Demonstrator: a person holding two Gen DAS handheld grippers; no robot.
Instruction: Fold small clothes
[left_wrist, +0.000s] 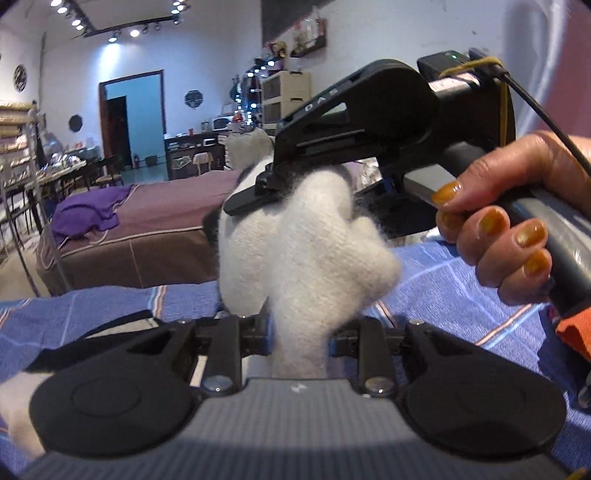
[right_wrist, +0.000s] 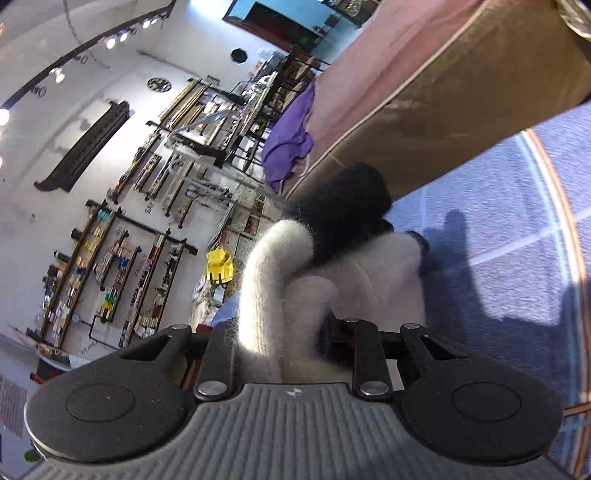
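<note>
Both pinching the fuzzy sock (left_wrist: 310, 236) above the blue sheet (left_wrist: 461, 280); left gripper (left_wrist: 299, 332) and right gripper (right_wrist: 295, 332) clamping down narrow.

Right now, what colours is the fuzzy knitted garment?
The fuzzy knitted garment is white with a black end, clearest in the right wrist view.

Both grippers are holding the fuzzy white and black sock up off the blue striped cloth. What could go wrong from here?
1. The sock is bunched into a lump between the left gripper and right gripper, so a fold may come out uneven.
2. Its loose fuzz sits against the right gripper's fingers and could snag on release.
3. It hangs above the cloth, so a slipped grip drops it crumpled.
</note>
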